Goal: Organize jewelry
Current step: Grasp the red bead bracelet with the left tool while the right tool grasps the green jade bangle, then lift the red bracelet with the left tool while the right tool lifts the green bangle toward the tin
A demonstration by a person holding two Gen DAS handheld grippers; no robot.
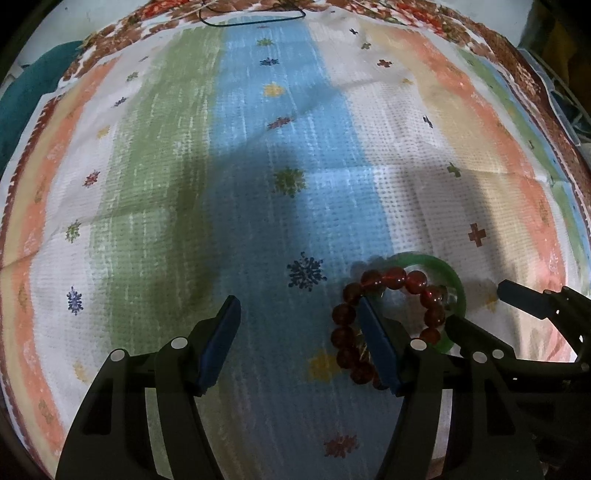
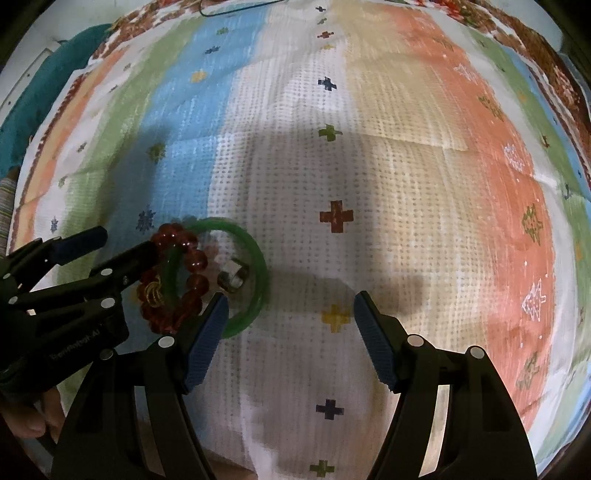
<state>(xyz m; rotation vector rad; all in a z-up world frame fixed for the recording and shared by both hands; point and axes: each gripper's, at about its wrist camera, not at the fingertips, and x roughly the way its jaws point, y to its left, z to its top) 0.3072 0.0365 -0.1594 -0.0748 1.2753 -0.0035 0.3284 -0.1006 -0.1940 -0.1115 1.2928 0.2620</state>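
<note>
A red bead bracelet [image 1: 391, 277] lies across a green bangle [image 1: 452, 275] on the striped cloth. In the right wrist view the bead bracelet [image 2: 194, 258] overlaps the bangle [image 2: 258, 266], and a small silver ring [image 2: 232, 278] lies inside the bangle. My left gripper [image 1: 299, 302] is open; its right finger rests inside the bead loop, nothing between the pads. It also shows in the right wrist view [image 2: 122, 242]. My right gripper [image 2: 290, 299] is open and empty, its left fingertip [image 2: 218, 306] at the bangle's near edge. Its tip shows in the left wrist view [image 1: 517, 295].
A striped patterned cloth [image 1: 258, 147] covers the surface. A thin black cord loop [image 1: 255, 18] lies at the far edge. Teal fabric [image 1: 33, 85] sits past the cloth's far left corner.
</note>
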